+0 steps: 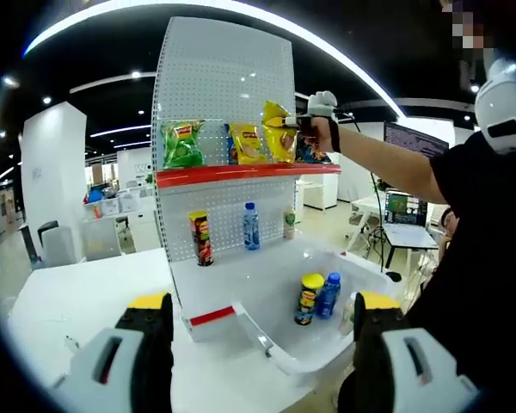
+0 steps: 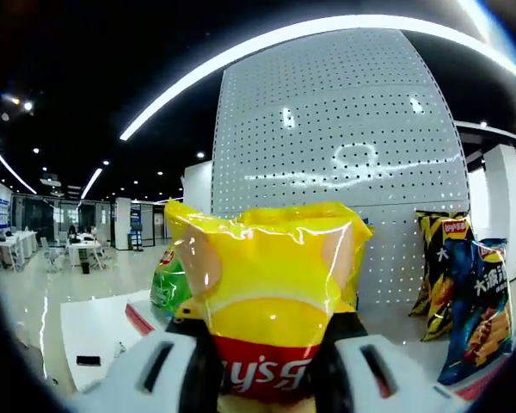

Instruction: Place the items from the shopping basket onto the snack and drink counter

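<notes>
Two shelves make up the pegboard display (image 1: 224,86) in the left gripper view: a red-edged upper shelf (image 1: 245,174) and a white lower shelf (image 1: 241,275) whose front lip runs toward 5 o'clock. On the upper shelf a green chip bag (image 1: 182,143) stands at the 9 o'clock end, a yellow-and-blue bag (image 1: 246,143) beside it, with free shelf edge between them. The right gripper (image 1: 303,122), held by a person's hand (image 1: 324,129), reaches in from 3 o'clock, its jaws clamped on a yellow chip bag (image 1: 279,131) at the 3 o'clock end of that shelf. Below, a tall can (image 1: 202,238), a water bottle (image 1: 251,225) and a small cup (image 1: 289,224) stand along the back, well apart; a yellow-lidded can (image 1: 309,298) and a blue bottle (image 1: 328,295) stand together nearer the front, with open white surface around them. The left gripper (image 1: 262,344) hovers low over the white bench (image 1: 77,301), jaws apart and holding nothing.

From the right gripper view, the yellow chip bag (image 2: 271,292) sits close up between the right gripper (image 2: 267,366) jaws, red band at its bottom reading "y's". At 9 o'clock of it peeks the green bag (image 2: 168,288); at 3 o'clock stand dark and blue chip bags (image 2: 464,292) with a red logo and Chinese characters, too small to read fully.
</notes>
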`<state>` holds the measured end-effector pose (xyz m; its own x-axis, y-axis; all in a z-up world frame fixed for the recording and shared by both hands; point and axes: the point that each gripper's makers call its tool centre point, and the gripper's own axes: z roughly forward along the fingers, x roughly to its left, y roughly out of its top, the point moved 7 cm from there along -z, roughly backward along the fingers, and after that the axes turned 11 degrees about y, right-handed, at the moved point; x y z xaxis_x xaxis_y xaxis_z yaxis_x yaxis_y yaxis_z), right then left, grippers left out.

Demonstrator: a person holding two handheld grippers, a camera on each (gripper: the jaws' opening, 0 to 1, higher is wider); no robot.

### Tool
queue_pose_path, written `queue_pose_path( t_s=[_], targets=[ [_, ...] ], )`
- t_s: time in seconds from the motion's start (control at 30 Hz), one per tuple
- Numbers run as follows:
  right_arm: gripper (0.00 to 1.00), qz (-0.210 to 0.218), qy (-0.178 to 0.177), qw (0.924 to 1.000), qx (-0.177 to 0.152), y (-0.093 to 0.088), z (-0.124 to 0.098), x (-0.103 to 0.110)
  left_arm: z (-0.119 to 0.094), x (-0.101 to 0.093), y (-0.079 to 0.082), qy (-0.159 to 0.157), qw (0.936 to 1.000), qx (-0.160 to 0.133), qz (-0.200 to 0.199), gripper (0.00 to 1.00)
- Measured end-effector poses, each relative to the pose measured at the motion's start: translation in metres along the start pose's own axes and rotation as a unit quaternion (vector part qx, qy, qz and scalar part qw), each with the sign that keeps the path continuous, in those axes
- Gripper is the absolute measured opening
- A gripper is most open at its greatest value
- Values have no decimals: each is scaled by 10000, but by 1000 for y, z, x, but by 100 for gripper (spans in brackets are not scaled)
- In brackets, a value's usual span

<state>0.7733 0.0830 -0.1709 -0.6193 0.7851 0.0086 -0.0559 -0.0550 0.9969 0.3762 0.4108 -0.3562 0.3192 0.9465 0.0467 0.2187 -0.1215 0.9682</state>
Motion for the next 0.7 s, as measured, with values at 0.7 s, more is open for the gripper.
queue_pose_path(
  t_s=[0.7],
  targets=[
    [37, 256, -1198, 9925, -5, -7, 52, -38, -10, 9, -3, 169, 9998, 0, -115, 86]
  ],
)
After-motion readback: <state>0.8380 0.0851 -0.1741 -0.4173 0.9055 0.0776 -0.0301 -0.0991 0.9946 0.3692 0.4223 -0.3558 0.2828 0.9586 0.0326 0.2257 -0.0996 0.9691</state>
